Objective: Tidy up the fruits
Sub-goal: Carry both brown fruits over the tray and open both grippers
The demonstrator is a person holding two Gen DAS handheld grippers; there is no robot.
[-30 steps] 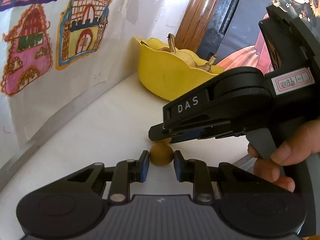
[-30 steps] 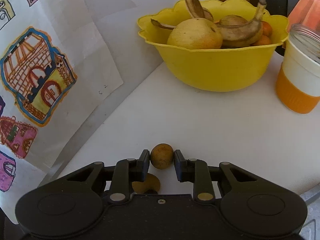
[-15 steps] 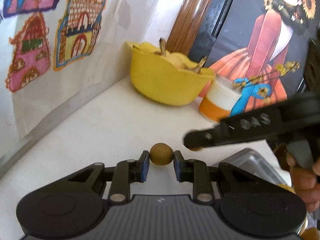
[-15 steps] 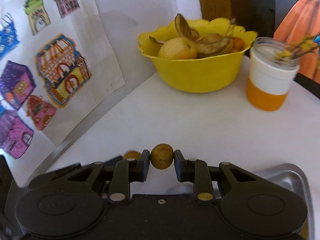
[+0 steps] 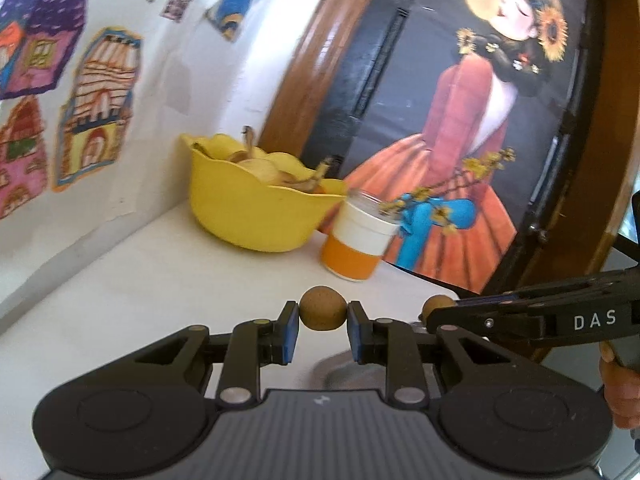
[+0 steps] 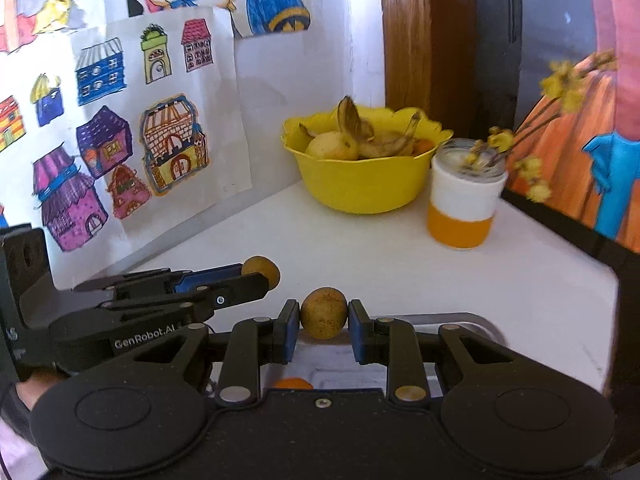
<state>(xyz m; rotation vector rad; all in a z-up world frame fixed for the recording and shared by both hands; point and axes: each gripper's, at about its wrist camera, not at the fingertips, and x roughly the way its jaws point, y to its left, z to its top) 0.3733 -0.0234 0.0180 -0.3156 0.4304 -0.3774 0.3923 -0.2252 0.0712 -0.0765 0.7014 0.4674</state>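
Observation:
My left gripper (image 5: 322,317) is shut on a small round brown fruit (image 5: 322,314) and holds it above the white table. My right gripper (image 6: 323,319) is shut on a second small brown fruit (image 6: 323,318), also lifted. Each gripper shows from the side in the other's view, the right one (image 5: 430,314) with its fruit (image 5: 438,306), the left one (image 6: 264,276) with its fruit (image 6: 261,269). A yellow bowl (image 6: 362,190) with a pear and bananas stands in the far corner. A metal tray (image 6: 472,322) lies under the grippers, holding an orange fruit (image 6: 291,383).
A white and orange jar (image 6: 464,208) with yellow flower sprigs stands right of the bowl. Children's drawings cover the wall on the left. A framed painting of a woman in a red dress (image 5: 460,128) leans at the back right. The table's edge (image 6: 612,280) is at right.
Both grippers have risen from the table with their fruits and drawn back from the bowl. The jar, painting and tray have come into view.

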